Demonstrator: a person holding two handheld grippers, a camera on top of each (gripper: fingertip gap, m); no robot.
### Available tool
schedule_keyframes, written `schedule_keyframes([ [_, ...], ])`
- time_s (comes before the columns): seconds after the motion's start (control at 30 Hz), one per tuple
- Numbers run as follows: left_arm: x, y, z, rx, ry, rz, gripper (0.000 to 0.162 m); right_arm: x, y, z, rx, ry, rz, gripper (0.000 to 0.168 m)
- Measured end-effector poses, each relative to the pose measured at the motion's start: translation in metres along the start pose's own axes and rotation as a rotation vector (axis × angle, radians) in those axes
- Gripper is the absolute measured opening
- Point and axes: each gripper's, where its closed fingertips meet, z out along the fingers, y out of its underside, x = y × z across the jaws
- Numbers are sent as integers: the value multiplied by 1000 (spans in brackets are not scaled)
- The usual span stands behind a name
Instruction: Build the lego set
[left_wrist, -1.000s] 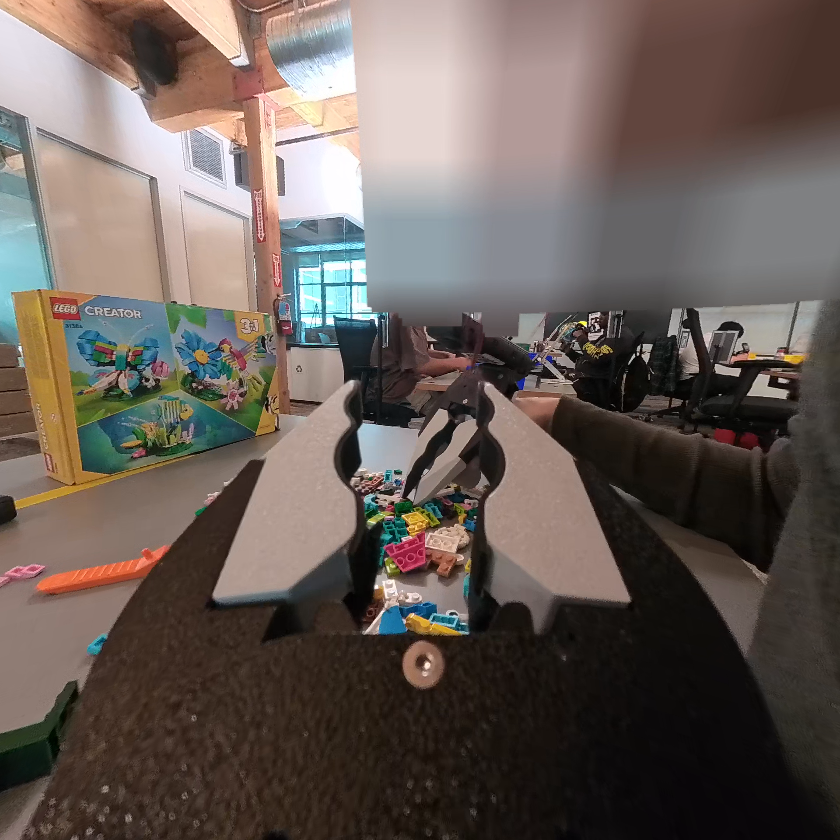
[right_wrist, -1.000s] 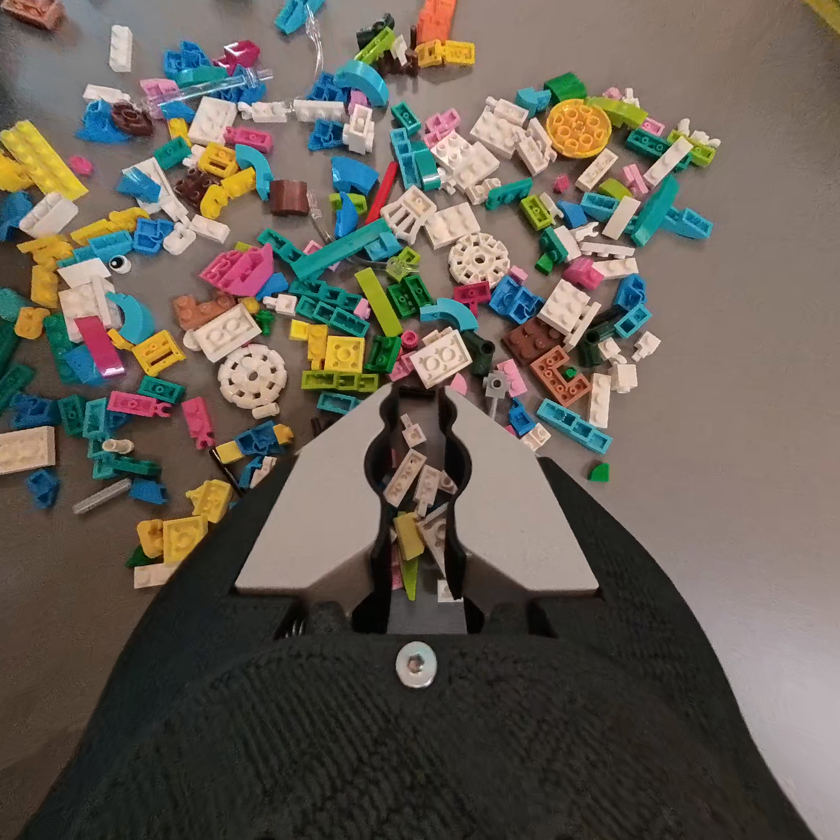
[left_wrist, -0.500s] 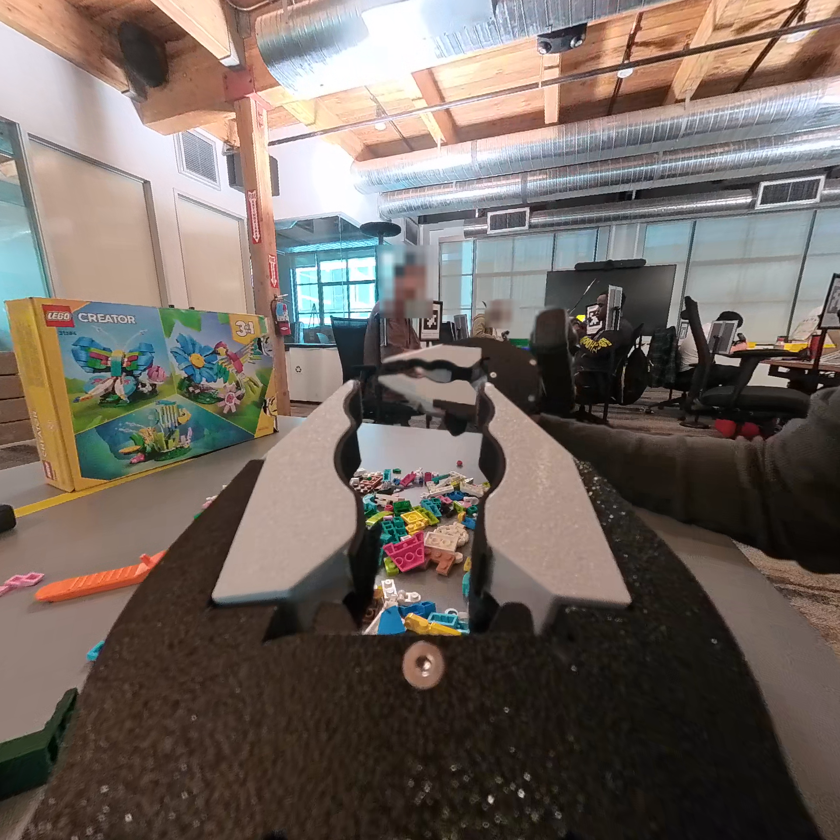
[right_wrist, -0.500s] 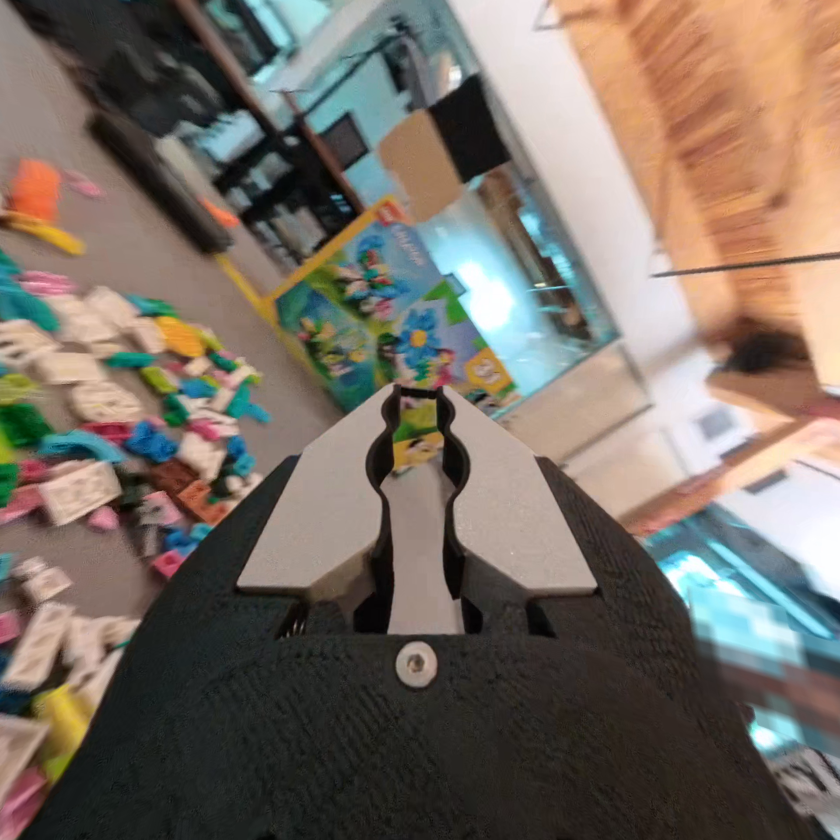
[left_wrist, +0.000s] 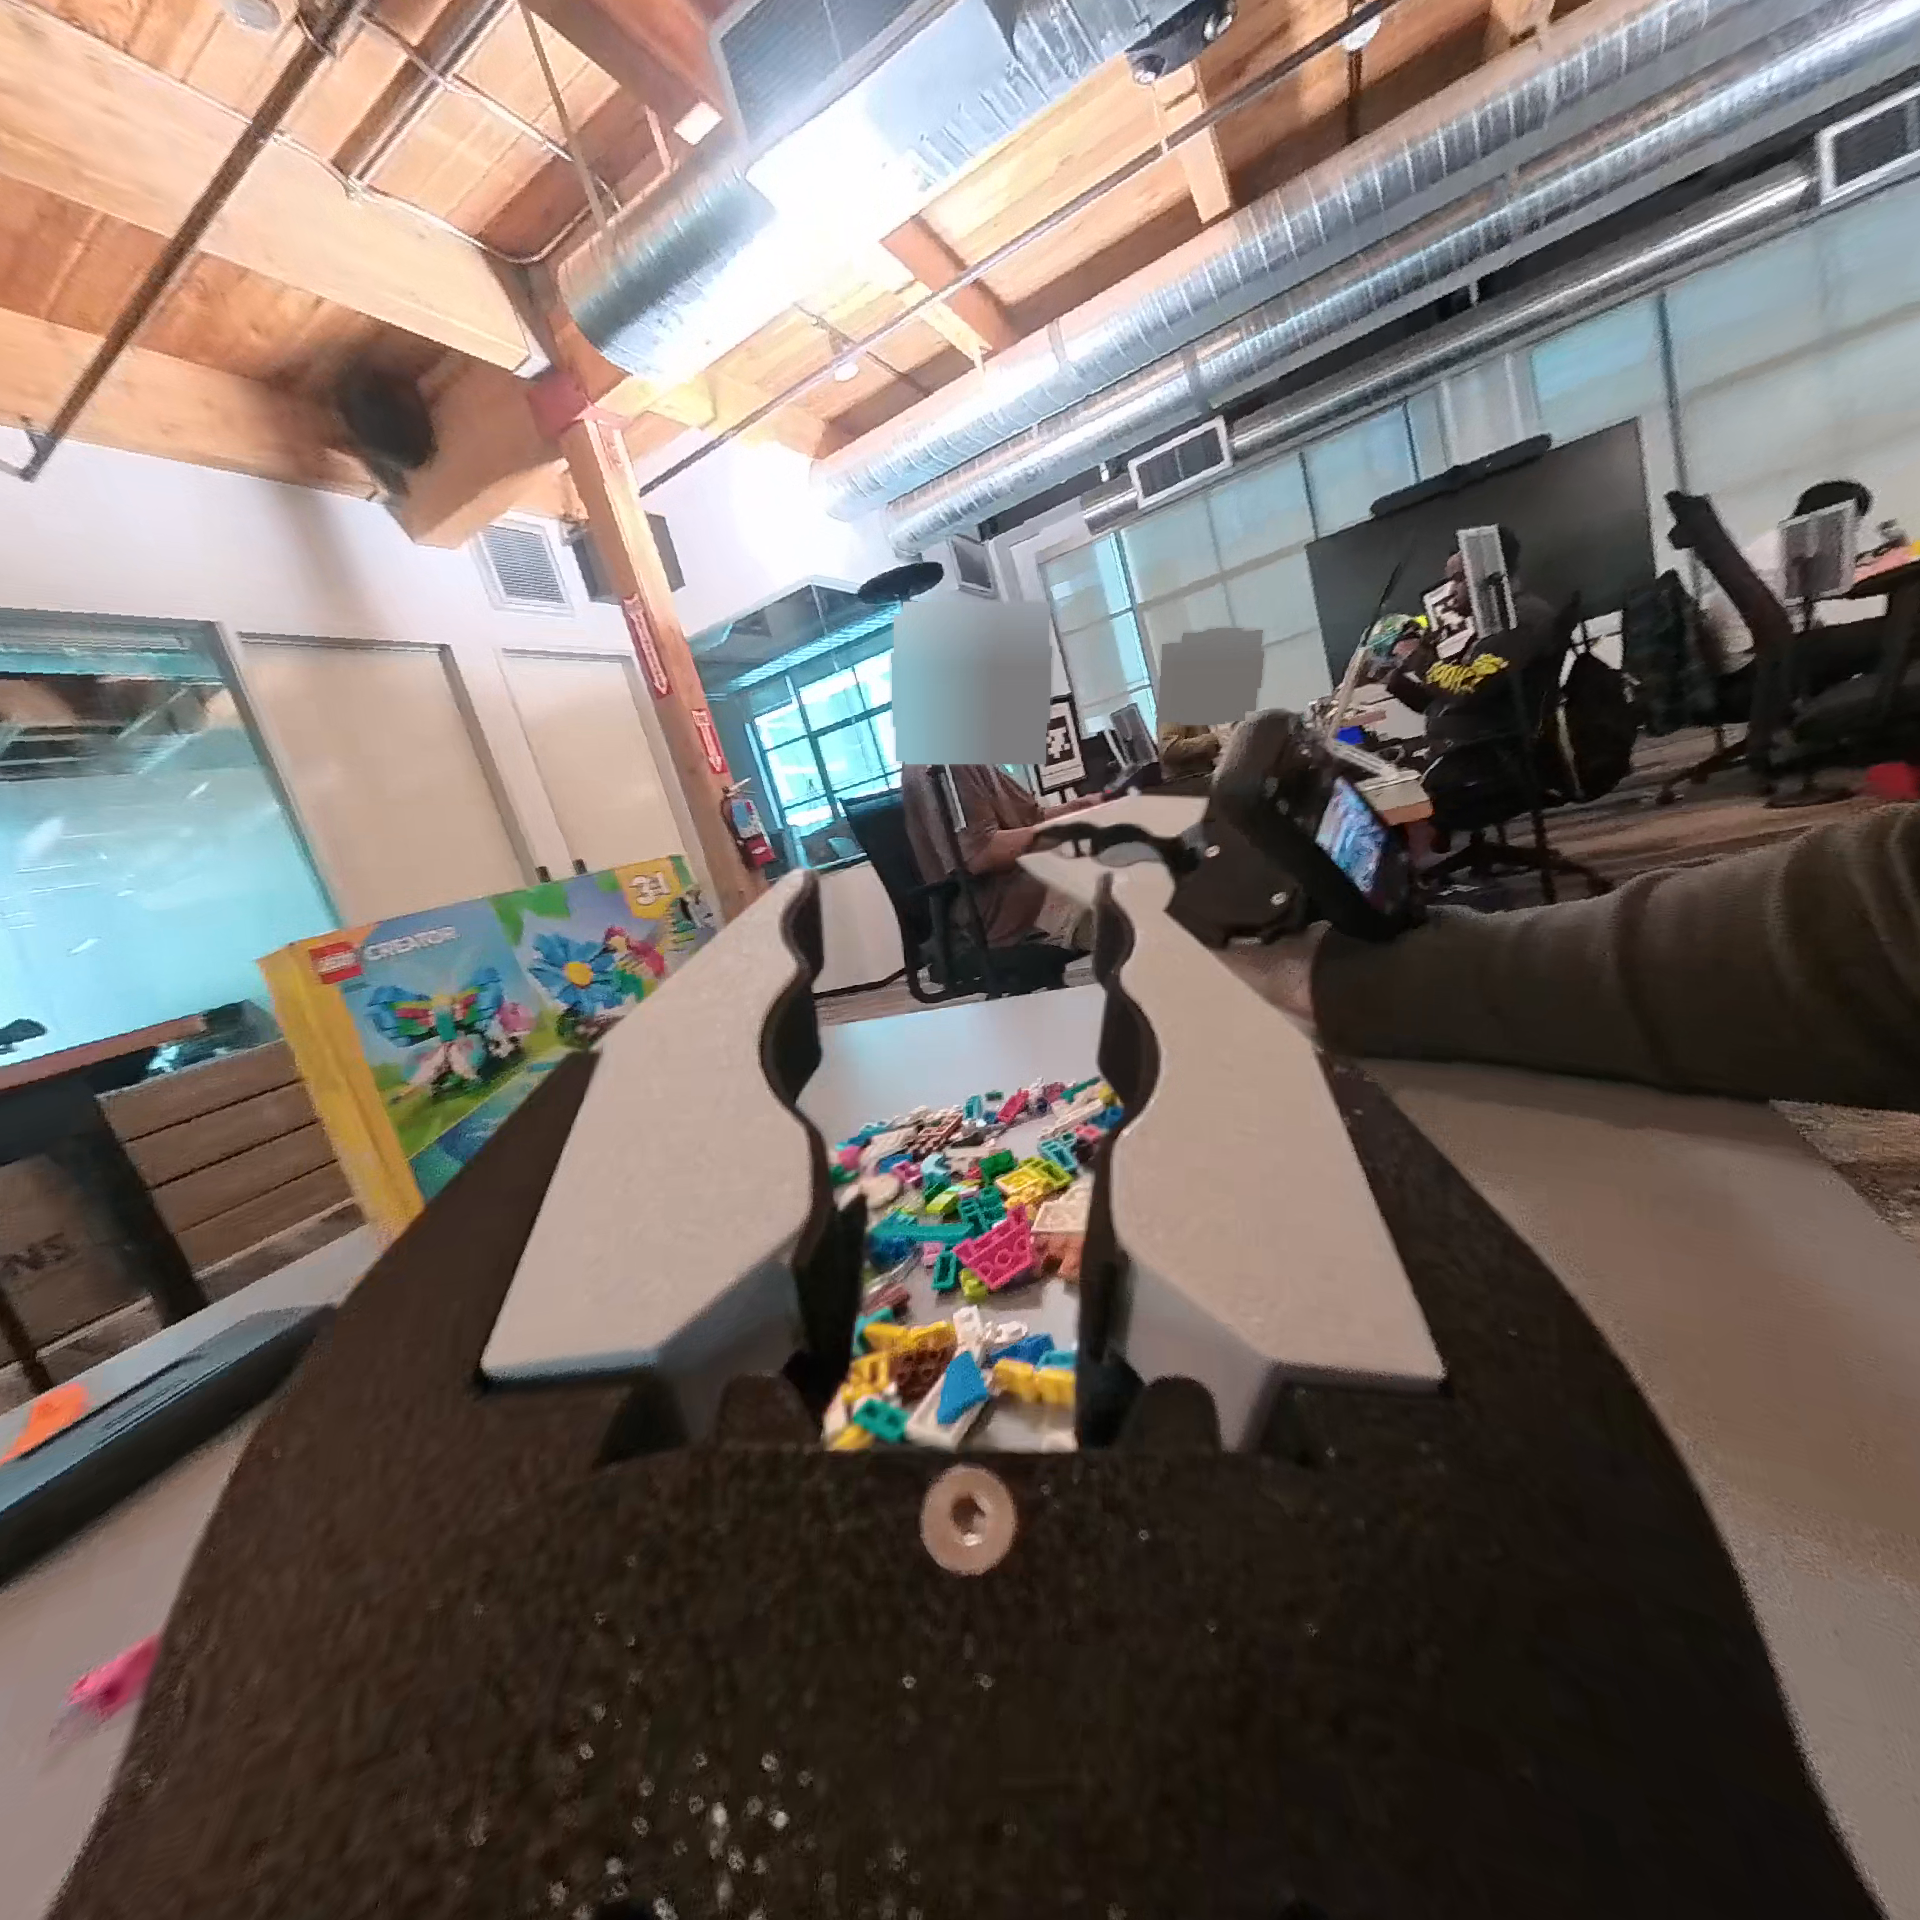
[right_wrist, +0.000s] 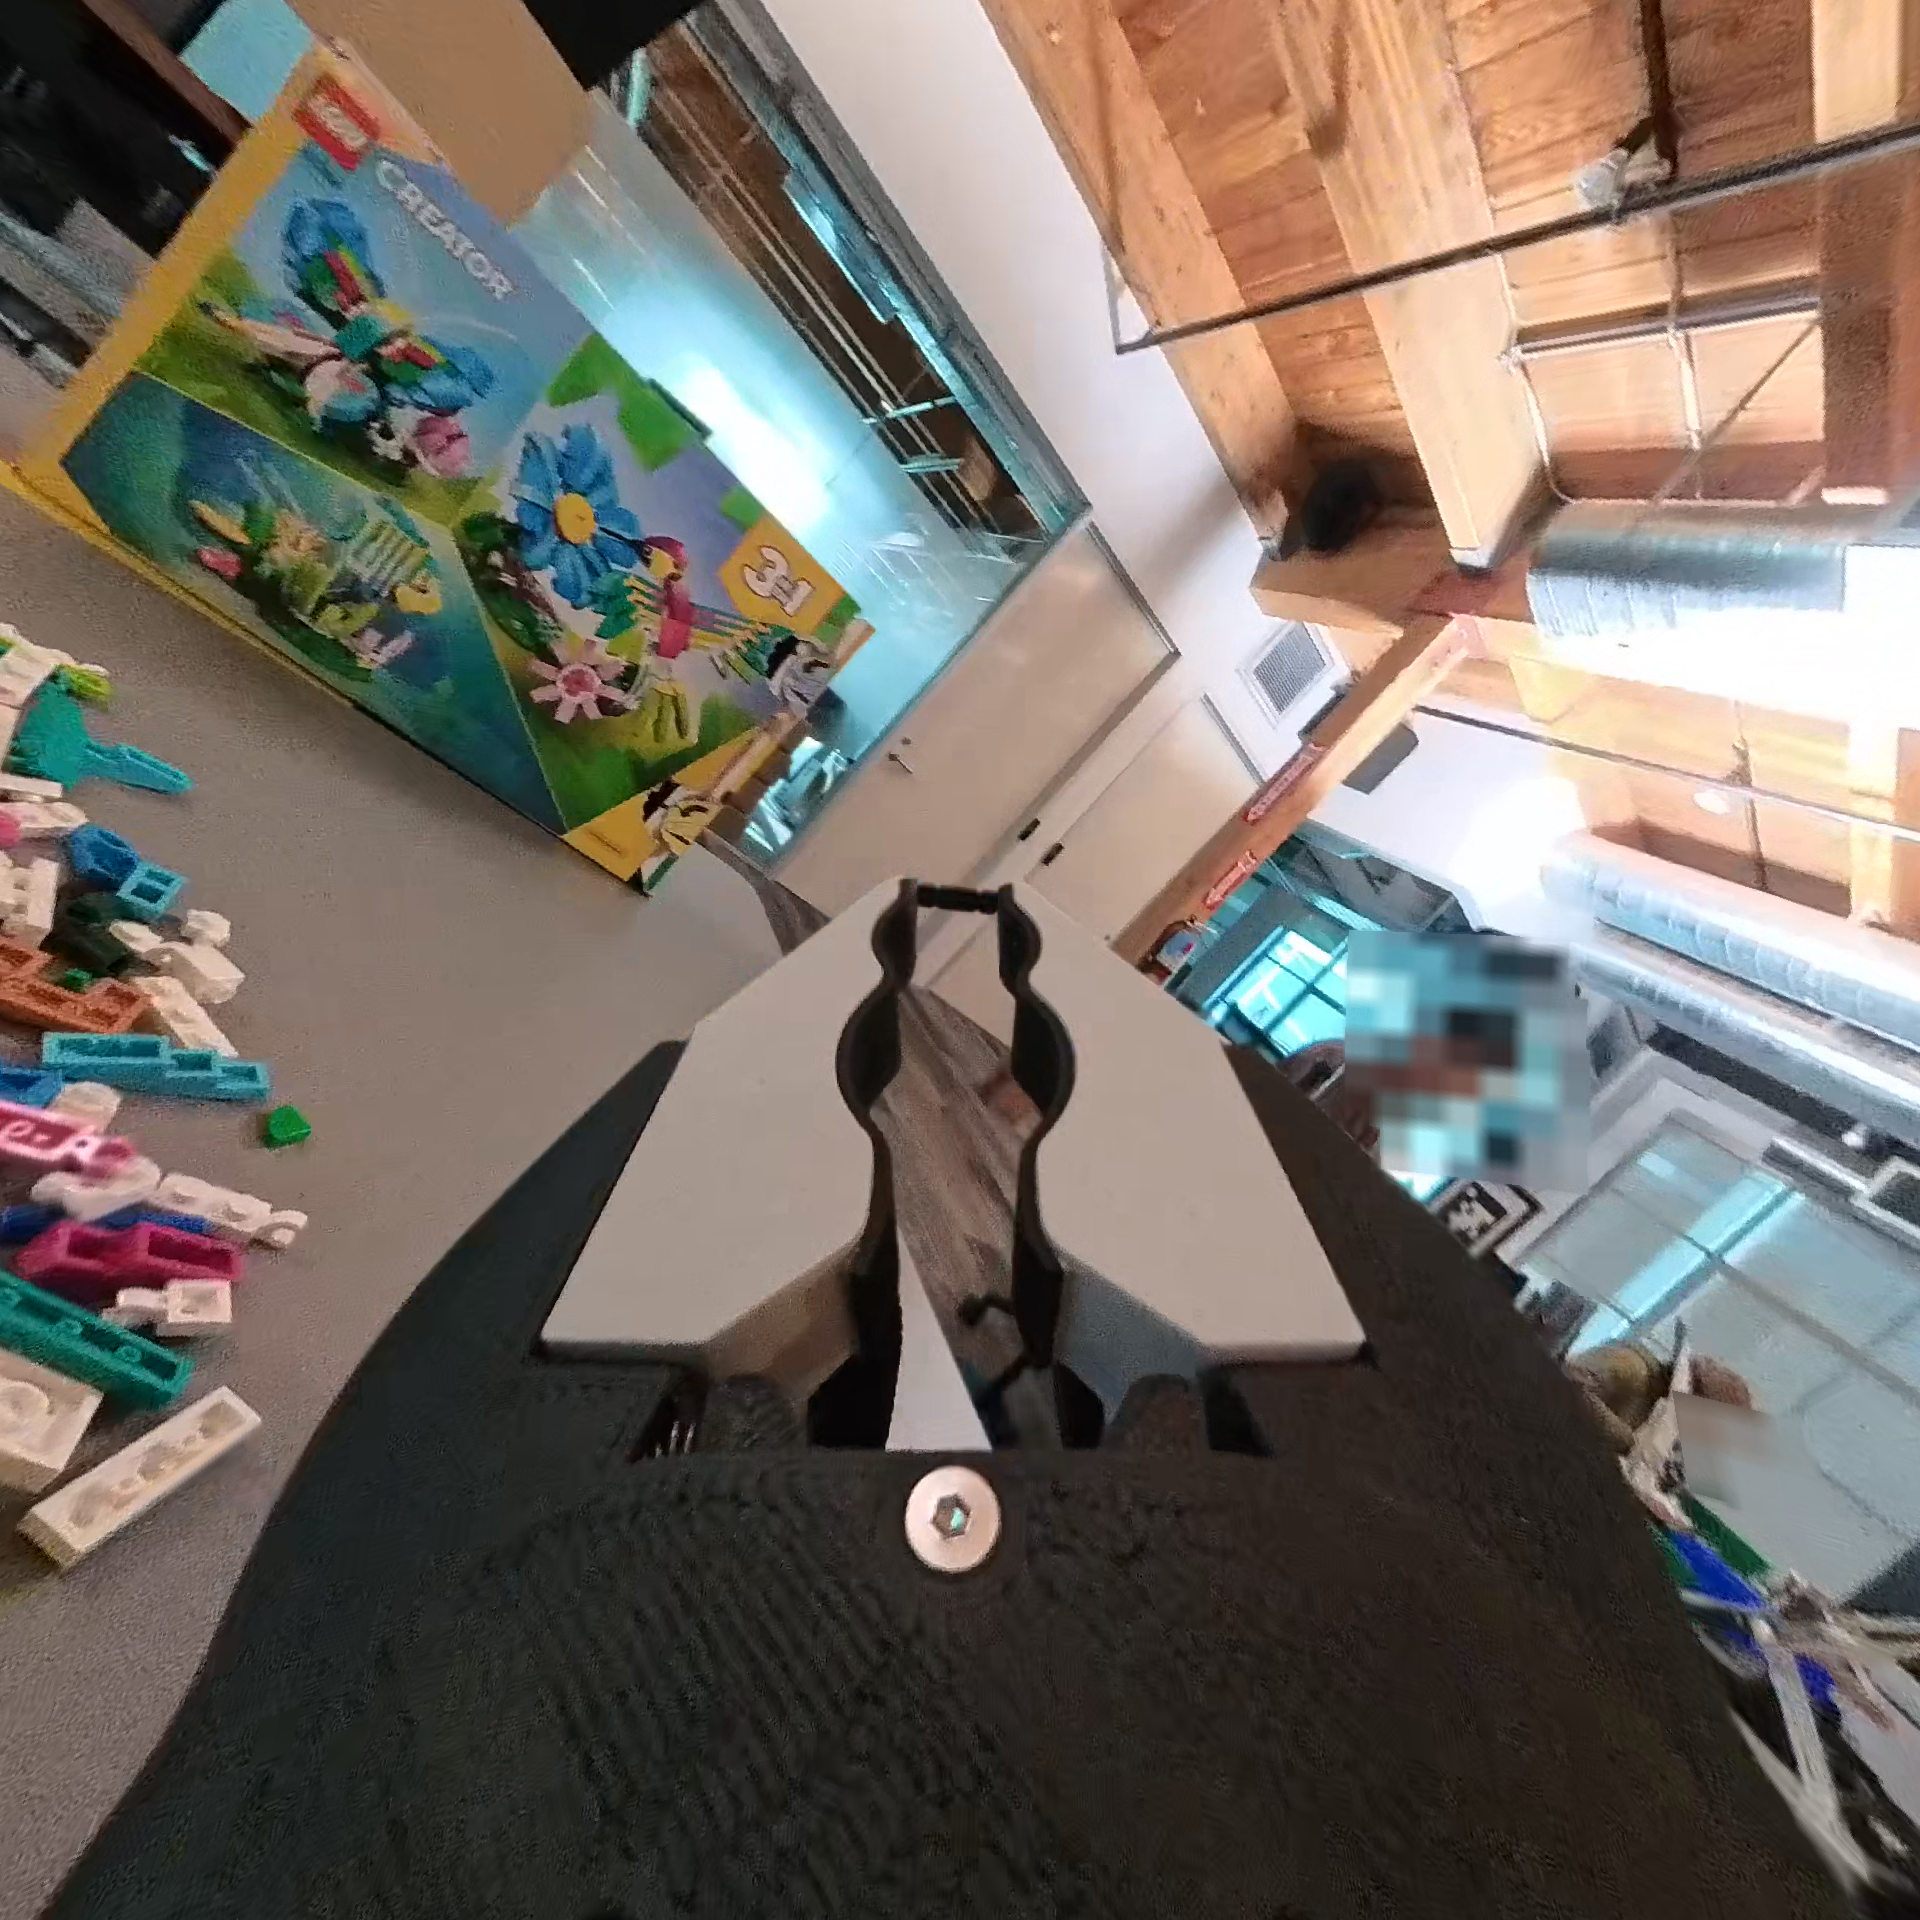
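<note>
A pile of loose lego pieces (left_wrist: 966, 1195) lies on the grey table (left_wrist: 1558, 1247), seen between my left gripper's fingers. My left gripper (left_wrist: 951, 894) is open and empty, held above the near side of the pile. My right gripper (right_wrist: 956, 896) is lifted off the table and rolled sideways. It is shut on a thin black lego piece (right_wrist: 956, 896) that spans its fingertips. It also shows in the left wrist view (left_wrist: 1101, 842), beyond the pile, with a hand in an olive sleeve (left_wrist: 1610, 997) behind it. The pile's edge (right_wrist: 94, 1039) shows at the left of the right wrist view.
The lego set box (left_wrist: 468, 1029) stands at the table's far left; it also shows in the right wrist view (right_wrist: 416, 468). A dark flat object (left_wrist: 135, 1423) with an orange piece (left_wrist: 42, 1418) lies at the near left. A pink piece (left_wrist: 109, 1683) lies nearer. People sit at desks behind. The gap from one gripper's tips to the other's is roughly 30 centimeters.
My right gripper rose from the pile, swung up and rolled sideways with the black piece in its tips. My left gripper tilted upward and shifted; it stays open.
</note>
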Motion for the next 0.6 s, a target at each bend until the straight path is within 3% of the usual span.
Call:
schedule_keyframes([
  [0.3,-22,-5,-42,-44,-29,158,52,21,28,-23,-229,129,-11,14],
  [0.4,-27,-11,-54,-31,-35,143,52,31,33,-35,-324,220,118,14],
  [0.5,-27,-19,-67,-15,-25,82,52,20,-28,-48,-193,193,149,14],
  [0.6,-13,-34,-89,13,33,-2,51,-25,-120,-62,9,-1,121,14],
])
